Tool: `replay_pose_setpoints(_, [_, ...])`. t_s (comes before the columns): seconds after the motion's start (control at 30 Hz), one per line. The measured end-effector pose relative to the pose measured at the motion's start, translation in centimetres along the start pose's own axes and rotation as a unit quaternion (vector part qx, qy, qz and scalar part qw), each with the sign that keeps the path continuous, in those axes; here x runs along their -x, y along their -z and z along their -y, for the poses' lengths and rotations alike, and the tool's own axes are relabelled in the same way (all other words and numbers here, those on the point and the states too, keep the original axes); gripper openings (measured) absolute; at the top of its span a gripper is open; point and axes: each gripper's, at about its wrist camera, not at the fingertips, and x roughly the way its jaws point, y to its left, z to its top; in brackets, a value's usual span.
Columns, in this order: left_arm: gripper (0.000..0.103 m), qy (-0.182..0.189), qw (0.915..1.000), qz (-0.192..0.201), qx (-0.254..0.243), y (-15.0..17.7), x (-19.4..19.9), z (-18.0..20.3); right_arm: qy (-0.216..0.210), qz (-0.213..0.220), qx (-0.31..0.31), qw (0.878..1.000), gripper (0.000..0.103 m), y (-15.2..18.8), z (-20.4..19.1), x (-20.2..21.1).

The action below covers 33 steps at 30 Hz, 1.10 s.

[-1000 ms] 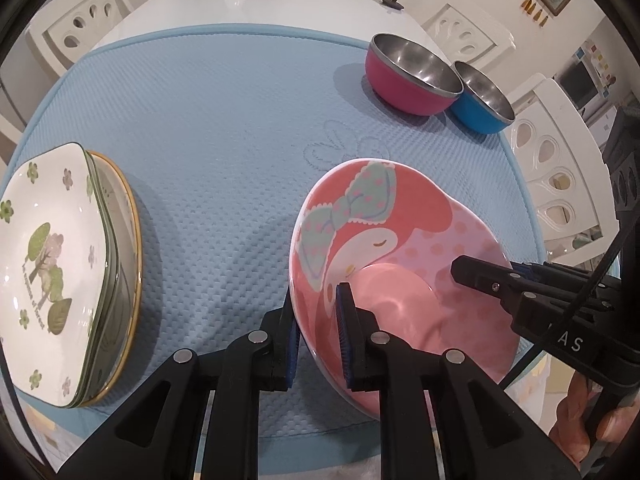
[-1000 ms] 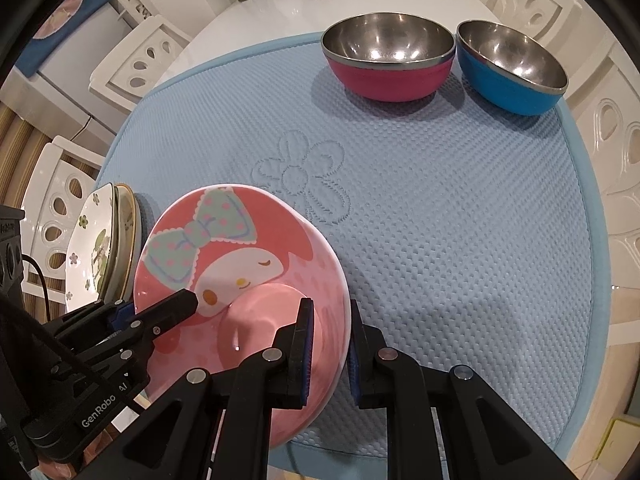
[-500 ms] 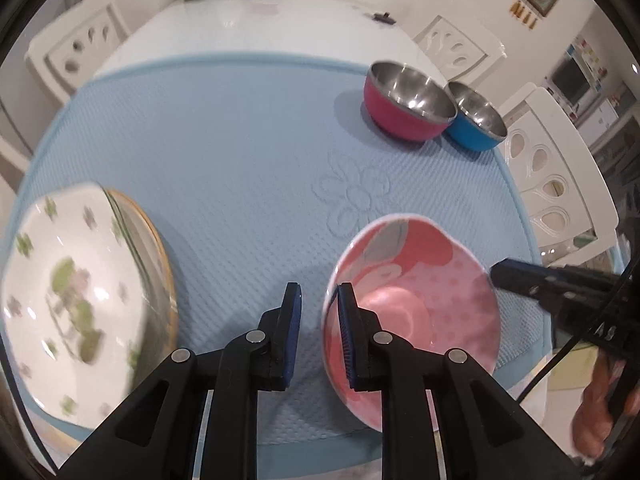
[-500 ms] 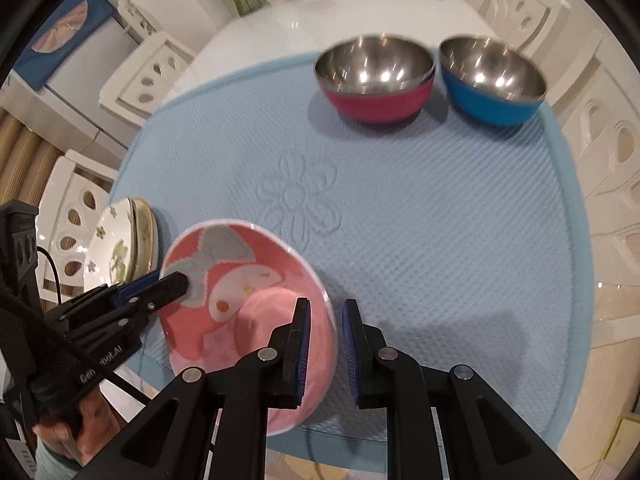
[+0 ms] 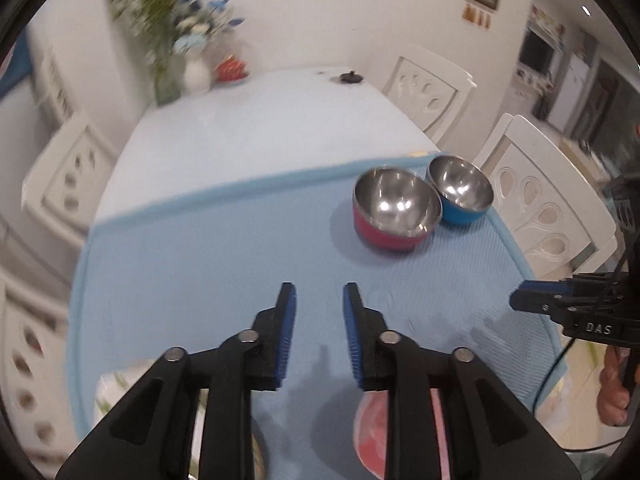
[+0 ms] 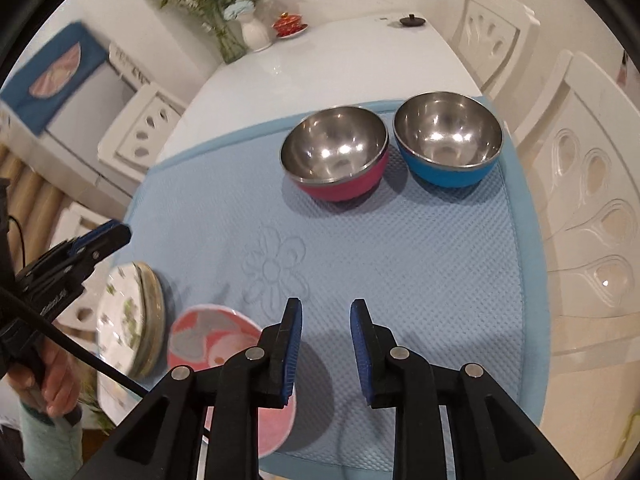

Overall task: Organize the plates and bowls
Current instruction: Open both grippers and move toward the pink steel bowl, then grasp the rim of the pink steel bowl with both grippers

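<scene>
Both claws stand spread and empty, jaws having just been opening: left claw, right claw. Bare blue mat lies ahead. The pink cartoon bowl, gripped at both rims a second ago, now rests at the mat's near edge on the tabletop (beside the stacked plates).

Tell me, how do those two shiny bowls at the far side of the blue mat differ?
The pink bowl has a pink outside; the blue bowl has a blue one. The pink bowl stands to the left, a little nearer the mat's stitched flower; the blue bowl stands to the right, by the mat's corner. Both are upright, empty and steel-lined, alike in shape and side by side, rims close.
</scene>
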Motion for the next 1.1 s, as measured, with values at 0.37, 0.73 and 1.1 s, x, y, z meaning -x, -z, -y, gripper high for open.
replay_pose_setpoints(0.37, [0.028, -0.028, 0.9845, -0.016, -0.173, -7.6, 1.3, -0.1, -0.003, -0.013, -0.046, 0.999, 0.025, -1.1, 2.8, 0.9])
replay_pose_setpoints(0.73, [0.028, 0.115, 0.9806, -0.104, -0.119, -9.7, -6.9, 1.5, -0.03, -0.065, -0.051, 0.996, 0.028, -1.3, 2.9, -1.9])
replay_pose_setpoints(1.1, [0.028, 0.16, 0.9773, -0.134, -0.036, -10.5, -19.4, 2.9, -0.043, -0.036, -0.106, 0.993, 0.037, -9.2, 3.4, -9.9])
